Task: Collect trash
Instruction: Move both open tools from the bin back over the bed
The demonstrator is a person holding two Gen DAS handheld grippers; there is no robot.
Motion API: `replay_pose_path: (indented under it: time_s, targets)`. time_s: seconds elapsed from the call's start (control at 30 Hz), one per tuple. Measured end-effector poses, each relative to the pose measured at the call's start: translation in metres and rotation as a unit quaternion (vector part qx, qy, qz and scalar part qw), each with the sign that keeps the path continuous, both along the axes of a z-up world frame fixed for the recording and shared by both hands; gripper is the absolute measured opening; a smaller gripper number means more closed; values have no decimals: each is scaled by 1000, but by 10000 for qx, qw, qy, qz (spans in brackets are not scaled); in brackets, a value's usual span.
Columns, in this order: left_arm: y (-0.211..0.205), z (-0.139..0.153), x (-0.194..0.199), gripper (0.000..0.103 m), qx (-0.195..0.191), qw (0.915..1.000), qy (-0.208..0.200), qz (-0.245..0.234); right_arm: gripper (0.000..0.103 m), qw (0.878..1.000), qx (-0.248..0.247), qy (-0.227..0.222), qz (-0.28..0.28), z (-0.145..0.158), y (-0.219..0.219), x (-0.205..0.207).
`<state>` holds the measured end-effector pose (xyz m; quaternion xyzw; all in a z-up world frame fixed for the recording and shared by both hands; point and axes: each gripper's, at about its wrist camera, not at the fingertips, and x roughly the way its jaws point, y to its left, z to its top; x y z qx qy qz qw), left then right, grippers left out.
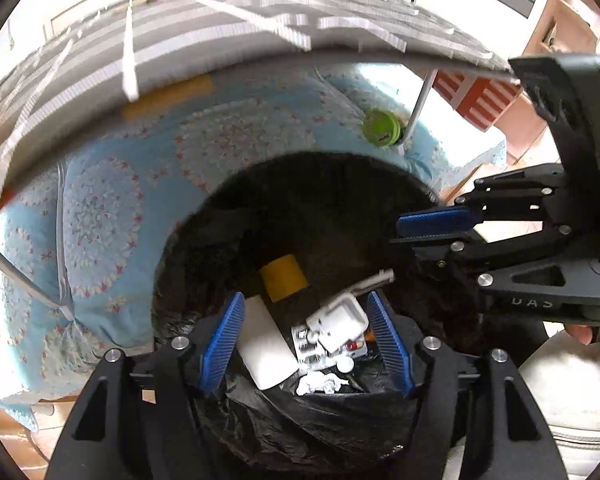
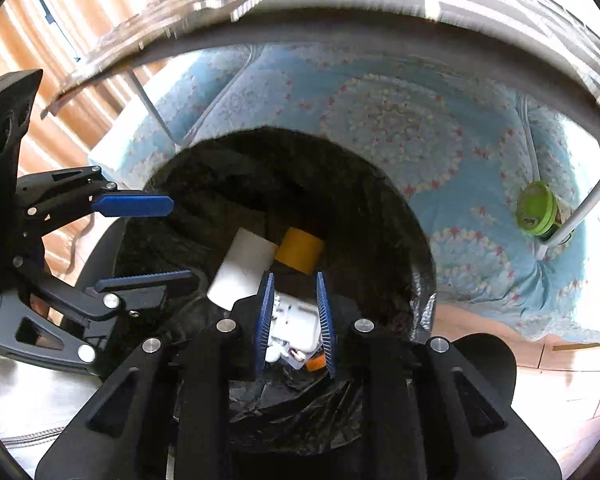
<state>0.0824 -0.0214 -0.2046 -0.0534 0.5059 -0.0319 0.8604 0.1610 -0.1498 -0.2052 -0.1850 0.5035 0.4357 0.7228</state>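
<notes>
Black plastic-lined round bin gapes beneath both your grippers, beside the blue floral quilt; trash inside includes a white card, yellow box and white plastic packaging. Your left gripper hangs spread wide, empty; your right gripper is narrower, gripping nothing.

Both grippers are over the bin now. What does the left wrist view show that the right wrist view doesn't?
Left wrist only: a crumpled paper ball, a pill blister strip and a red-and-white striped box beyond the blanket.

Right wrist only: the left gripper seen from the side, open, and slatted orange wall panels.

Both: the black-lined trash bin, white card, yellow piece, white plastic tray, green tub and blue floral blanket.
</notes>
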Motion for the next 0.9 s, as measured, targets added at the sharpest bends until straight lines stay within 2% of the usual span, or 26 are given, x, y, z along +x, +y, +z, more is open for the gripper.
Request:
replay_pose_path:
  time_s: [0.2, 0.27, 0.4, 0.5, 0.63, 0.77, 0.9]
  targets:
    - [8, 41, -6, 61, 132, 9984, -543, 6, 24, 9991, 379, -187, -15, 32, -3, 2]
    - [12, 58, -8, 61, 211, 9968, -775, 66, 28, 9983, 529, -258, -18, 44, -4, 3]
    - [18, 89, -10, 61, 207, 9931, -1149, 57, 29, 9965, 751, -376, 40, 64, -3, 4]
    - [20, 101, -8, 61, 170, 9924, -1216, 26, 29, 9949, 880, -476, 113, 80, 0, 4]
    - [18, 108, -11, 61, -61, 9925, -1220, -88, 29, 9929, 1035, -544, 242, 99, 3, 1]
    - [16, 110, -18, 61, -88, 9935, -1116, -206, 29, 9915, 1092, -586, 402, 113, 5, -3]
    - [13, 118, -21, 61, -139, 9921, -1212, -295, 29, 9893, 1199, -686, 462, 126, 6, -3]
